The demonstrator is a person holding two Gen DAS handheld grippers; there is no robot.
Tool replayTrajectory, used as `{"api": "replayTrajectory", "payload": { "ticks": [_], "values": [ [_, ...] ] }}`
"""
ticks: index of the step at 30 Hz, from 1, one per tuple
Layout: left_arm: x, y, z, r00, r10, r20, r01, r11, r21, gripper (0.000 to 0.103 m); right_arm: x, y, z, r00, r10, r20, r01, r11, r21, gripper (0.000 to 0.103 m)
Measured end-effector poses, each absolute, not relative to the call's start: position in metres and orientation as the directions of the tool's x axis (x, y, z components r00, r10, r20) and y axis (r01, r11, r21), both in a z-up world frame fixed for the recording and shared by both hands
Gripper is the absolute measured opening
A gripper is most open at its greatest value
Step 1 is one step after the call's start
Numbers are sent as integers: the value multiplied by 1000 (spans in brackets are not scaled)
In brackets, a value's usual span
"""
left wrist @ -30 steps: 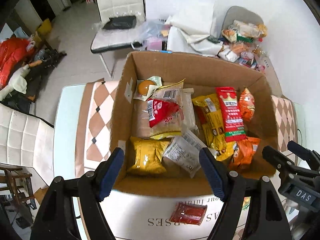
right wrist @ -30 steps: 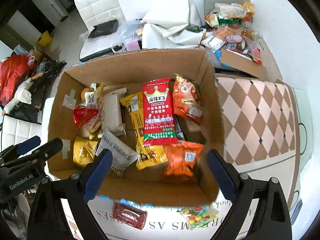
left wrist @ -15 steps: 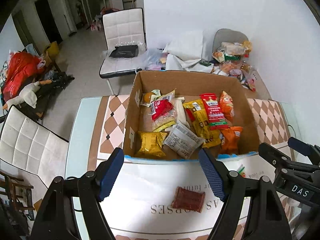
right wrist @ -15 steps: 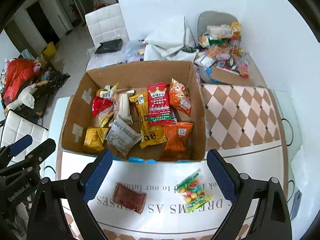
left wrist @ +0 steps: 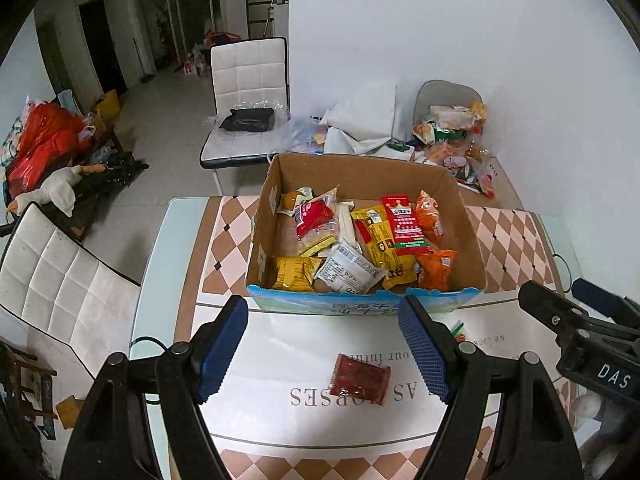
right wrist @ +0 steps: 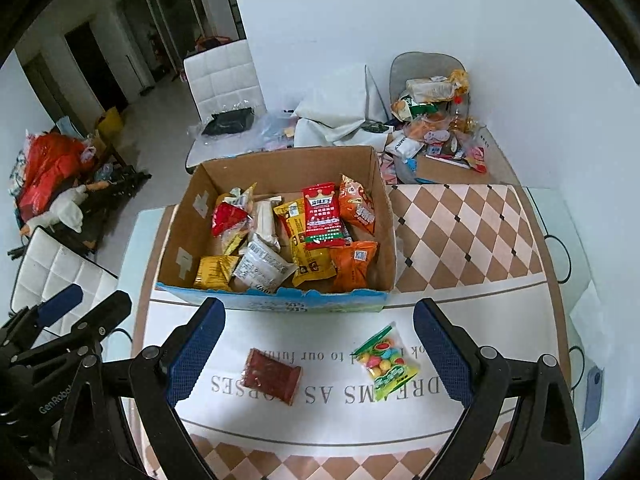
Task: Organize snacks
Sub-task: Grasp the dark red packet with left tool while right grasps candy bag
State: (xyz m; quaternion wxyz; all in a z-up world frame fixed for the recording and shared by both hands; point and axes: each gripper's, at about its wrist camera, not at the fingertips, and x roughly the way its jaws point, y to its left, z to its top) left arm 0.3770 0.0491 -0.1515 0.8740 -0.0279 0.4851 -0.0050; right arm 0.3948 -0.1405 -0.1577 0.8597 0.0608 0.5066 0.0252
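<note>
Right wrist view: right gripper (right wrist: 316, 344) and left gripper (left wrist: 322, 350) both spread wide and empty above bare white cloth (right wrist: 480, 320), where a red packet (right wrist: 272, 376) and candy bag (right wrist: 386, 362) lie near the snack-filled cardboard box (right wrist: 280, 164)

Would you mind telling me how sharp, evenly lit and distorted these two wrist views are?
Left wrist view: sharp, snacks in the cardboard box readable, straight edges bowed by the fisheye, corners black. Right wrist view: equally sharp, bright white wall, dim doorway, same bowing.
</note>
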Motion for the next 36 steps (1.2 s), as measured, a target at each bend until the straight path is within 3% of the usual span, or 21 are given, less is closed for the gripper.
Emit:
{"api": "replayTrajectory", "payload": {
  "ticks": [5, 10, 14, 20, 29, 36],
  "values": [
    [376, 47, -167, 473, -57, -879, -42, 995, -87, 76, 389, -165, -170, 458, 130, -879, 89, 978, 191, 97],
    [381, 42, -214, 331, -101, -938, -84, 987, -135, 76, 390, -206, -216, 365, 140, -920, 197, 954, 224, 98],
    [387, 38, -270, 167, -199, -966, -169, 959, -227, 76, 396, -231, -268, 271, 145, -952, 256, 942, 217, 98],
    [389, 41, -356, -14, -382, -924, -418, 842, -342, 76, 405, -251, -330, 178, 143, -974, 296, 936, 192, 98],
    [398, 23, -410, -38, -240, -970, -550, 816, -180, 76, 405, -251, -370, 117, 119, -986, 264, 953, 147, 98],
    [390, -9, -414, -69, -93, -993, -395, 917, -58, 76, 396, -250, -395, 67, 126, -990, 249, 959, 139, 98]
  ]
}}
